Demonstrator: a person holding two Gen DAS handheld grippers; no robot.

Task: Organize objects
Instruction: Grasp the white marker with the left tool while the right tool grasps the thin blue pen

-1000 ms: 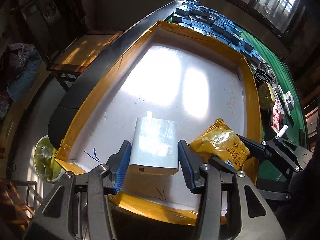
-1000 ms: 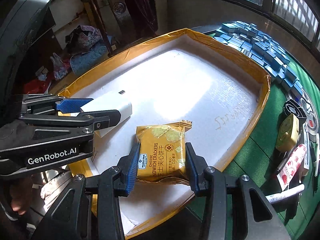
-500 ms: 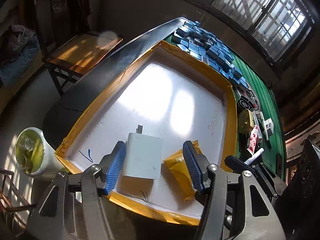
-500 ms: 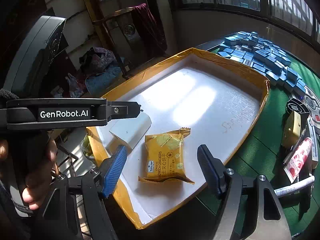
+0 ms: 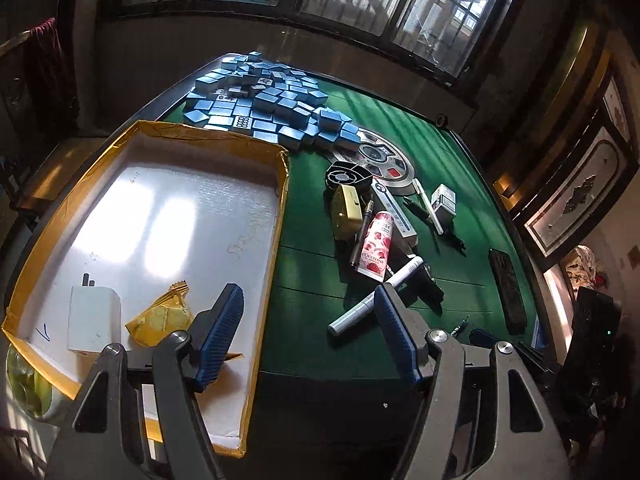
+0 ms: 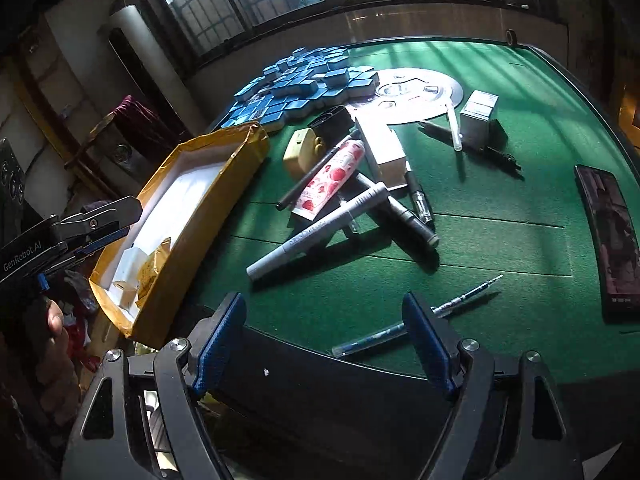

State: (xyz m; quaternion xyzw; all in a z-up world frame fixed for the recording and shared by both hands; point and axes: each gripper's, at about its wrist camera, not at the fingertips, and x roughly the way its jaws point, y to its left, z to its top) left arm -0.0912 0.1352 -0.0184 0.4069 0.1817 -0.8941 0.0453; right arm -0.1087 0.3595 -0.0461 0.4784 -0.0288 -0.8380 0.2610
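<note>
A yellow-rimmed white tray [image 5: 285, 184] lies on the left of the green table; it also shows in the right wrist view [image 6: 208, 192]. In its near corner lie a white charger [image 5: 94, 316] and a yellow cracker packet [image 5: 160, 318]. My left gripper [image 5: 306, 334] is open and empty above the table's near edge, right of the tray. My right gripper [image 6: 324, 340] is open and empty over the near edge, above a blue pen [image 6: 416, 316]. A pile of loose items lies mid-table: a pink tube [image 5: 376, 246], a white marker [image 5: 372, 300], a cream yellow case [image 5: 346, 212].
Several blue mahjong tiles [image 5: 272, 100] are heaped at the far left. A round silver dial [image 5: 376, 158] sits at the table's middle. A small box [image 5: 444, 202], pens and a black remote [image 5: 506, 292] lie to the right. A chair [image 6: 116, 136] stands beyond the tray.
Both grippers opened, releasing the charger and the cracker packet in the tray, then pulled back and swung right toward the green table and the pile of items.
</note>
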